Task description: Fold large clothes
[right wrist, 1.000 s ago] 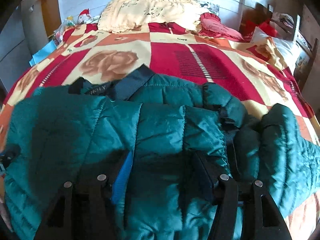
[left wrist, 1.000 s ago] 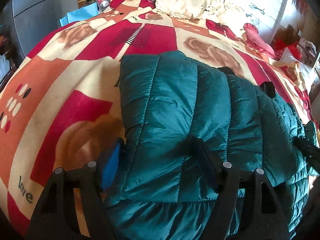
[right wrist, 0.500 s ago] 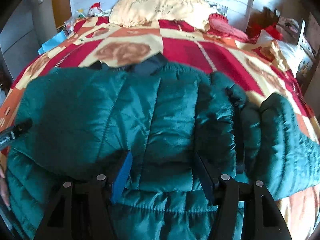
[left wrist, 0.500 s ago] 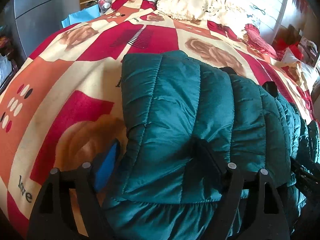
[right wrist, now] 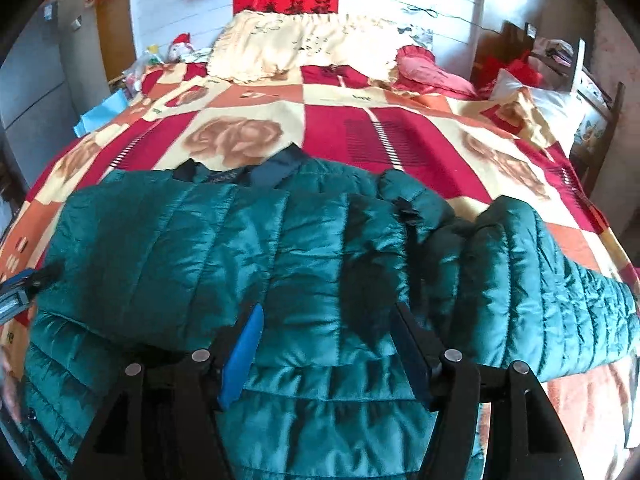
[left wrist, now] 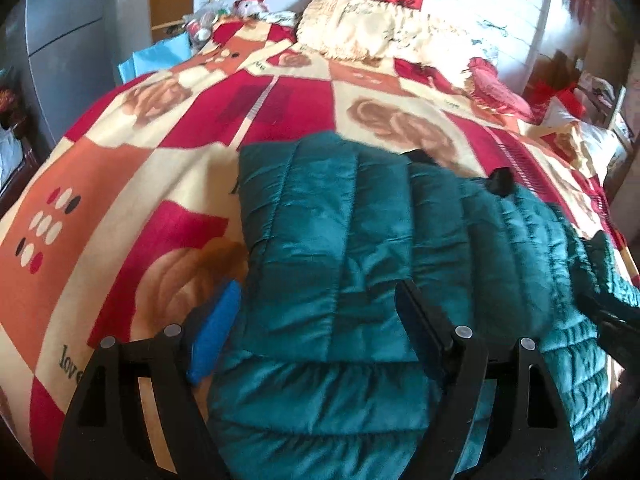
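A dark teal quilted puffer jacket (left wrist: 352, 240) lies on the bed, its lower part folded up over its body; it also fills the right wrist view (right wrist: 248, 248). Its dark collar (right wrist: 256, 172) points to the head of the bed, and one sleeve (right wrist: 532, 276) lies out to the right. My left gripper (left wrist: 316, 300) is open, just above the jacket's left folded edge. My right gripper (right wrist: 326, 320) is open above the jacket's middle. Neither holds any fabric.
The bed carries a red, orange and cream rose-patterned blanket (left wrist: 120, 184). A cream pillow (right wrist: 292, 44) and a red cushion (right wrist: 428, 72) lie at the head. Grey cabinets (left wrist: 60, 40) stand left, and cluttered furniture (right wrist: 560, 64) stands right.
Both grippers have drawn back and risen a little from the jacket. The folded-up part has settled flat on the jacket's body.
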Tool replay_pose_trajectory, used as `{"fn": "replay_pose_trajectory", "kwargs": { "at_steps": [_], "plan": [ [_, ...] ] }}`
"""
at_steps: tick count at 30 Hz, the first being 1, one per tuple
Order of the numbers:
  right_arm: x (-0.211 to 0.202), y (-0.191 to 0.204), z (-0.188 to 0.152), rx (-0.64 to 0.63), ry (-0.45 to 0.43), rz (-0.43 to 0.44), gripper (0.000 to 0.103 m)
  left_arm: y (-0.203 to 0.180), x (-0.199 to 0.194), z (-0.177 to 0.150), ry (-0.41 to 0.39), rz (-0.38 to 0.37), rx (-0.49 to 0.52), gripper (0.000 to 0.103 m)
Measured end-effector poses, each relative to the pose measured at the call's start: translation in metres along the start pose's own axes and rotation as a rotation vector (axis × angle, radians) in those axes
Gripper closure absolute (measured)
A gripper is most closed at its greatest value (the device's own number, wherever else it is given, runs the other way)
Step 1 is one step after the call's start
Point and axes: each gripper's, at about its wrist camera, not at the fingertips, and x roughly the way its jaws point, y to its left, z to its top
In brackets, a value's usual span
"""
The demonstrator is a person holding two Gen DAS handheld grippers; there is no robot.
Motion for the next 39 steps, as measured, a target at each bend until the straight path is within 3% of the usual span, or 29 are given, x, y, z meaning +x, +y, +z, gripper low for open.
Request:
{"fn": "replay_pose_trajectory", "kwargs": {
  "at_steps": [5,8,13,18,27,39],
  "plan": [
    [0.034,-0.008,-0.006,0.036,0.087,-0.035,0.04,-0.015,-0.014,-0.001,-0.013,-0.008,0.034,0.023],
    [0.035,-0.004,-0.009,0.006,0.077,-0.051,0.04,-0.022,-0.022,-0.002,-0.023,-0.016,0.041,0.023],
    [0.009,-0.011,-0.012,0.039,0.07,0.009,0.039,-0.032,-0.033,-0.004,-0.039,-0.033,0.039,0.023],
    [-0.024,-0.021,-0.019,0.053,0.024,0.016,0.032,-0.042,-0.04,-0.009,-0.045,-0.059,0.028,0.023],
    [-0.063,-0.039,-0.028,0.096,-0.032,0.028,0.029,-0.07,-0.053,-0.018,-0.051,-0.084,0.062,0.023],
    [-0.064,-0.106,-0.044,0.174,-0.025,-0.095,0.027,-0.091,-0.05,-0.027,-0.014,-0.109,0.066,0.023]
  ]
}}
